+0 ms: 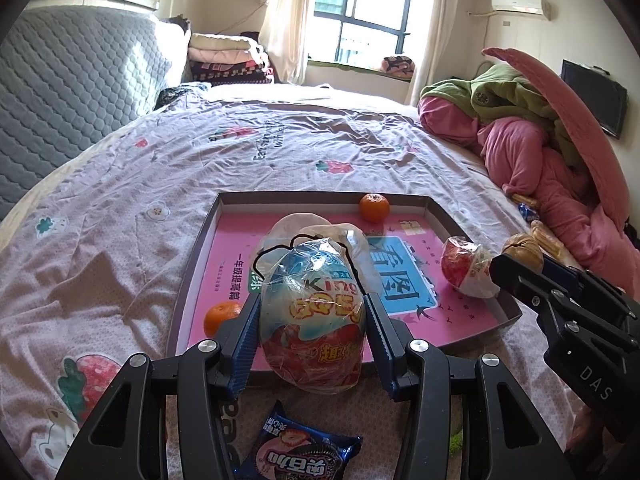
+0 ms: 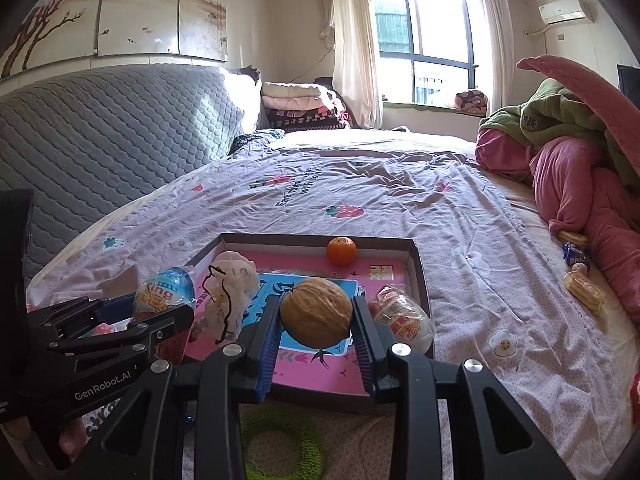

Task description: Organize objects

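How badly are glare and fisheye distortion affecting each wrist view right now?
Left wrist view: the window is blown out, sun streaks the bedsheet, and glare on the toy egg's wrapper in the left gripper hides some print. Right wrist view: the window is also overexposed, but the walnut in the right gripper stays sharp. Both bend at the edges.
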{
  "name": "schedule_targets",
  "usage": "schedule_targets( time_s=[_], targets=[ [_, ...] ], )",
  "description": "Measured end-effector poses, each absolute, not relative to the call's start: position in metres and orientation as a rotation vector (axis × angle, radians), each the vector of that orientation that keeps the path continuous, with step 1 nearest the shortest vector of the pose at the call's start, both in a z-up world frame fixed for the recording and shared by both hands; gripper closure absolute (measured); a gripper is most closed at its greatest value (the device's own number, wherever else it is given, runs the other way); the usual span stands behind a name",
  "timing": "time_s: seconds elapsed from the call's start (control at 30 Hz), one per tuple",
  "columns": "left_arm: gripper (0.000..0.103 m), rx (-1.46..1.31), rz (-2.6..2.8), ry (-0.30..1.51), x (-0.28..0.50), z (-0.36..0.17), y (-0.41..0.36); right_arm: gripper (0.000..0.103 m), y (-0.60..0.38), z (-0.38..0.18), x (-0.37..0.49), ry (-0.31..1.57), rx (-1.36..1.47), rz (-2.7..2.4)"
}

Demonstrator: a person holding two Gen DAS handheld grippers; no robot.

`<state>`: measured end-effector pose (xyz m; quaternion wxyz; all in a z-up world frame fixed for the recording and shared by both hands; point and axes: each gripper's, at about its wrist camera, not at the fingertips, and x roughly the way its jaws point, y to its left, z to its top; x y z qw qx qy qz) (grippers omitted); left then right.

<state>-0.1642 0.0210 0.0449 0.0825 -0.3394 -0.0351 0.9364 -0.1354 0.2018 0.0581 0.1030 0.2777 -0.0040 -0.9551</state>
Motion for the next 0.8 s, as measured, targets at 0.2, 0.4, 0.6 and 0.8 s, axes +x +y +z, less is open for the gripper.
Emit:
schedule_targets(
  time_s=[0.2,0.4,0.6,0.8],
  targets=[
    [0.051,-1.031,2.787,-0.086,-0.168,0.039,0.027,0.068,0.204,0.056,-0.138,0.002,0.833,-2.825],
    [0.051,-1.039,2.782,-0.076,-0.17,0.036,0.029,0.068,0.207,0.053,-0.14,-0.002,0.848,-2.826],
    [0.051,-1.054,2.777,-0.064,-0.173,0.033,0.031,0.068,0.206,0.05,-0.143,0.002,0.871,-2.82],
    [0.051,-1.054,2.789,-0.02,-0.176,0.03,0.036,0.068,0.207,0.044,-0.148,0.007,0.904,-2.82]
  ],
)
